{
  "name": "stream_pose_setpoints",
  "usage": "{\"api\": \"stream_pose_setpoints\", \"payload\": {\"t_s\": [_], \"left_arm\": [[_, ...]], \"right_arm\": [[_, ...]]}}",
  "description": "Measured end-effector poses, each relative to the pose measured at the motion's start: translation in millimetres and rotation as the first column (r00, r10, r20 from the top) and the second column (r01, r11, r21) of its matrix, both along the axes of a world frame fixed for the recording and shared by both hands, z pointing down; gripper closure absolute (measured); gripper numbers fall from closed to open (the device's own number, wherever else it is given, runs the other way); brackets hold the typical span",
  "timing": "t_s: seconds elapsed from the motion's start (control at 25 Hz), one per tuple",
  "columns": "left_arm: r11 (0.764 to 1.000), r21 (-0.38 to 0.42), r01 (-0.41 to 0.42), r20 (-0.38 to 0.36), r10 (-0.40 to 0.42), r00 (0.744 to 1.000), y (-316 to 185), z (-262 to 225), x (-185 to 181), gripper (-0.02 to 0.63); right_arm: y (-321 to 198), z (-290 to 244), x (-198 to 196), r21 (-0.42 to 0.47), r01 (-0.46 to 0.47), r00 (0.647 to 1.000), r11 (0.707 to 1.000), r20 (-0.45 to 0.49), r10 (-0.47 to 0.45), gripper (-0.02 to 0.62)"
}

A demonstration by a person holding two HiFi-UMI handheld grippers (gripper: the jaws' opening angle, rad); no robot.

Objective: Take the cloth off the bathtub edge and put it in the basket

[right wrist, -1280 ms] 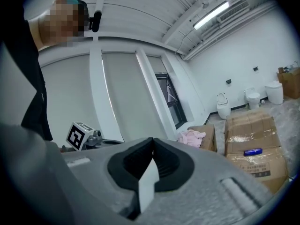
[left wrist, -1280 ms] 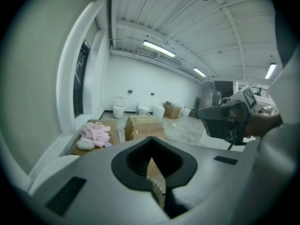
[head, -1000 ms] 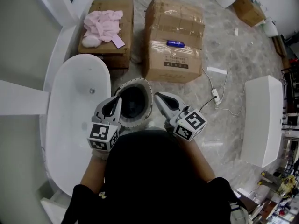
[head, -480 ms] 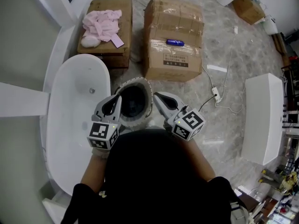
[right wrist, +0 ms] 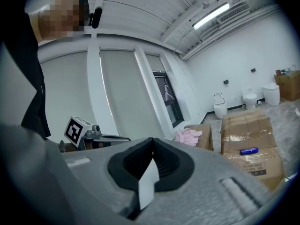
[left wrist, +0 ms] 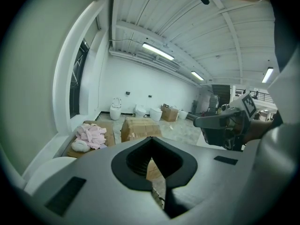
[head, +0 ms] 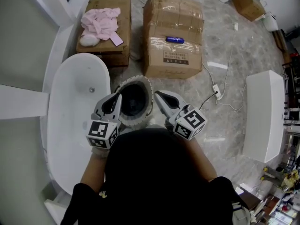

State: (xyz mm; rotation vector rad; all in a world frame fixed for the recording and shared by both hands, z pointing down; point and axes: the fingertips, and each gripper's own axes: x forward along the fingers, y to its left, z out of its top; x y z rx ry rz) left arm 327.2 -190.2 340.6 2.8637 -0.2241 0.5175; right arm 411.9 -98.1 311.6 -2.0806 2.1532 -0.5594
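At centre frame, the left gripper [head: 116,99] and right gripper [head: 158,96], fingers closed on nothing, flanked the round woven basket [head: 149,89], while the crumpled pink cloth [head: 98,23] lay upper left.

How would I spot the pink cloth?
Find the big white bathtub. Just past its far end sit two cardboard boxes; the pink cloth is heaped on the smaller box, the one nearer the tub. It's the only pink thing; the bigger box holds just a small blue object.
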Motion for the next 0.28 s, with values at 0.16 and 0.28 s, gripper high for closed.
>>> {"api": "stream_pose_setpoints", "payload": {"t_s": [0.16,0.28], "left_arm": [[1.000,-0.009,0.001,0.000,-0.001,1.000,-0.1,-0.3,3.1,0.591],[1.000,-0.011,-0.002,0.000,0.002,1.000,-0.6,-0.5,5.0,0.591]], "right_arm": [[0.3,0.2,2.4,-0.004,0.001,1.000,1.000,-0.002,-0.001,0.598],[0.2,0.3,4.7,-0.003,-0.002,1.000,1.000,-0.003,0.002,0.598]]}}
